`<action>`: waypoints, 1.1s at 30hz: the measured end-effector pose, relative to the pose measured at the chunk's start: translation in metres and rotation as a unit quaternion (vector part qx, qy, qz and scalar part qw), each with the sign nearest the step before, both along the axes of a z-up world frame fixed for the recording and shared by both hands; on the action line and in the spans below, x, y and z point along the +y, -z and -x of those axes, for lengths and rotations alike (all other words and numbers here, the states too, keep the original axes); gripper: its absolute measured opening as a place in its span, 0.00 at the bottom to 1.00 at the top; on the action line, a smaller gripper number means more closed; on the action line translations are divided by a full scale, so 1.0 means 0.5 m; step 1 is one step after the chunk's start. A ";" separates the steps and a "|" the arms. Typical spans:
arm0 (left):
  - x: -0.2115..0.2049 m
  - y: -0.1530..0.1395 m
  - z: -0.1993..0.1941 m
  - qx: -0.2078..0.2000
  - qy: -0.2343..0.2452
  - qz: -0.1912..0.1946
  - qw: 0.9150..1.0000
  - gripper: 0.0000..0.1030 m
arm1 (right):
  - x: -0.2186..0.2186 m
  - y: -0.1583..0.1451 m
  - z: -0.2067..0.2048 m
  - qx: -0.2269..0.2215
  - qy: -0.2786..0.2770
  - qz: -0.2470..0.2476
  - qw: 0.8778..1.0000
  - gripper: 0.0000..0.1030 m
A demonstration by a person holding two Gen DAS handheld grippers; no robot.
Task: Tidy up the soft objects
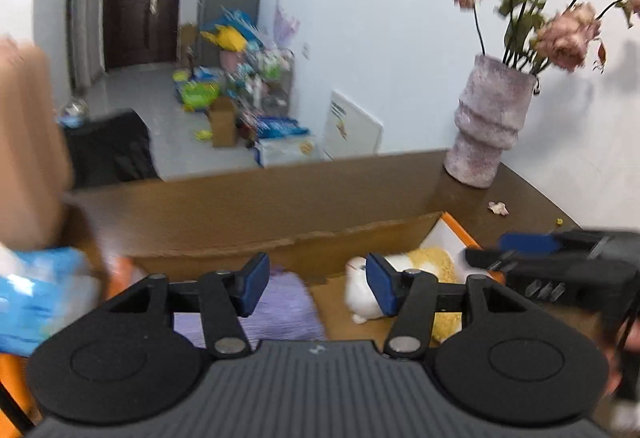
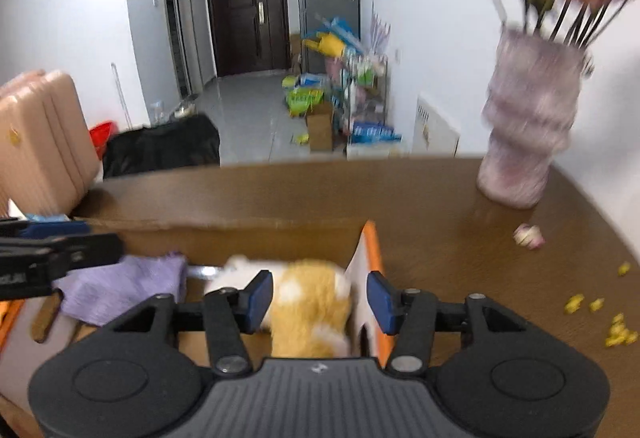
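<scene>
From the left wrist, the left gripper point(image 1: 317, 283) hangs over an open cardboard box point(image 1: 280, 244), its jaws apart with nothing between the blue rubbery pads. Inside the box lie a purple cloth point(image 1: 280, 312) of fuzzy, ribbed weave and a plush toy point(image 1: 432, 262), shaggy yellow with a smooth white face. The box's corrugated brown wall has a torn upper edge, and an orange-edged white flap stands at its right end. The right gripper point(image 1: 486, 252) reaches in from the right, matte black. A ridged, mottled mauve vase point(image 1: 490, 122) with pink flowers stands on the glossy brown table point(image 1: 280, 198). A crinkly blue-and-white plastic pack point(image 1: 40, 294) sits at the left, blurred; no writing is legible.

From the right wrist, the right gripper point(image 2: 320, 296) stands open above the plush toy point(image 2: 312, 302), pads clear of its fur. The purple cloth point(image 2: 120, 288) lies left of the toy in the cardboard box point(image 2: 240, 232), under the left gripper point(image 2: 100, 244). A ribbed pink suitcase point(image 2: 44, 134) stands beyond the table point(image 2: 440, 206), where yellow crumbs point(image 2: 618, 332) are scattered. The vase point(image 2: 528, 126) is blurred.
</scene>
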State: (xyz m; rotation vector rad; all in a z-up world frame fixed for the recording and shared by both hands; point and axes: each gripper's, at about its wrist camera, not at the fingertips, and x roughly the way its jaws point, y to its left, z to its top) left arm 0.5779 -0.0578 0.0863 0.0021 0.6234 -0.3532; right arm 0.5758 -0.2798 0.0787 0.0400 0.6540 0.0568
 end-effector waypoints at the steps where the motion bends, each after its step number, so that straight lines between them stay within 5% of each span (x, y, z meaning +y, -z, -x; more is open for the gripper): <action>1: 0.016 -0.026 0.024 -0.011 -0.006 -0.006 1.000 0.58 | -0.005 -0.030 0.020 -0.011 0.000 0.002 1.000 0.50; 9: 0.131 -0.225 0.258 -0.091 -0.059 -0.048 0.993 0.75 | -0.063 -0.256 0.232 -0.087 -0.013 0.024 0.996 0.72; 15: 0.157 -0.253 0.409 -0.125 -0.091 -0.038 0.987 0.78 | -0.071 -0.291 0.376 -0.124 -0.022 0.007 0.992 0.74; 20: 0.175 -0.172 0.610 -0.179 -0.111 -0.039 0.977 0.81 | -0.050 -0.232 0.569 -0.179 -0.062 -0.017 0.982 0.76; 26: 0.187 -0.050 0.828 -0.201 -0.102 -0.030 0.974 0.89 | 0.014 -0.100 0.802 -0.217 -0.119 0.003 0.969 0.83; 33: 0.195 0.087 0.944 -0.120 -0.101 0.009 0.988 0.94 | 0.057 0.051 0.932 -0.155 -0.134 -0.046 0.978 0.82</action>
